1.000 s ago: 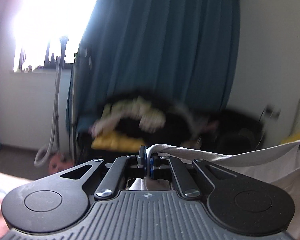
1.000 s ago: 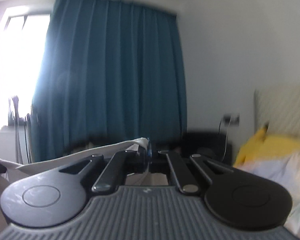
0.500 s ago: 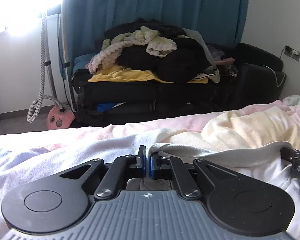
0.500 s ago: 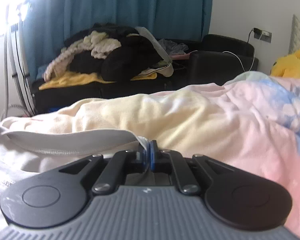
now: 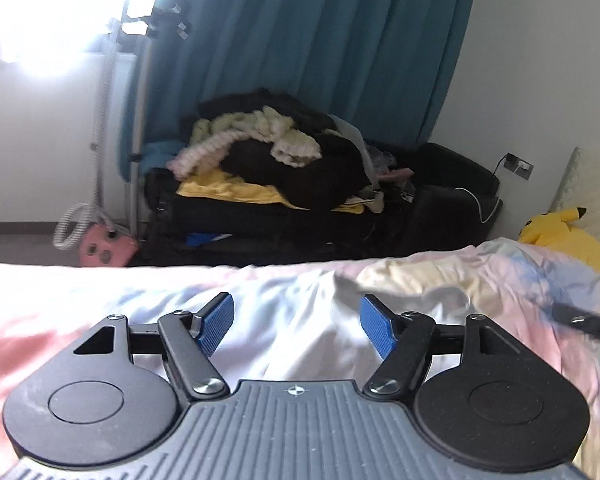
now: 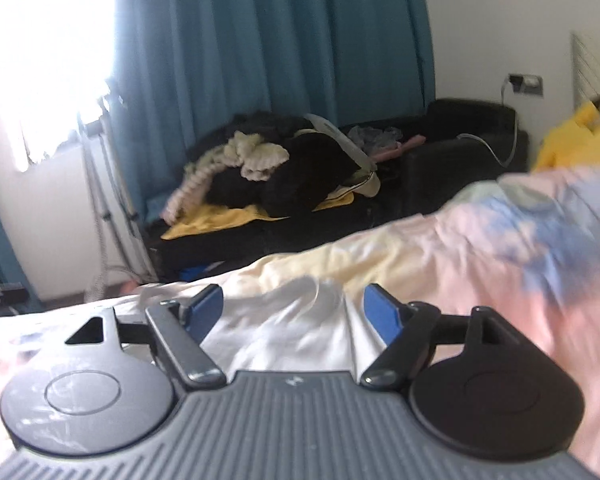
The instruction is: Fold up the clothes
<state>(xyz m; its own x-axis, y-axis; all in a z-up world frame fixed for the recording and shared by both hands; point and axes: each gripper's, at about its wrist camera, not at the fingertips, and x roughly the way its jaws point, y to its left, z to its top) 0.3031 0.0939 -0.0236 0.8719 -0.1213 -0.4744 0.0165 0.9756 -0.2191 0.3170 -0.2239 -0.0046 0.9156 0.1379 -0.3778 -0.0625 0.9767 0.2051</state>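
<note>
Left claw & right claw: jaws just spread apart, nothing pinched, blue pads clear of cloth. White garment lies rumpled on bed at lower centre, under both claws. Pile of clothes on black sofa, mid-frame, before blue curtain.

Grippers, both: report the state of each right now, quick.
Left gripper: open, jaws just opened, holding nothing; white garment lies loose below.
Right gripper: open, jaws just opened, nothing gripped, same garment underneath.
</note>
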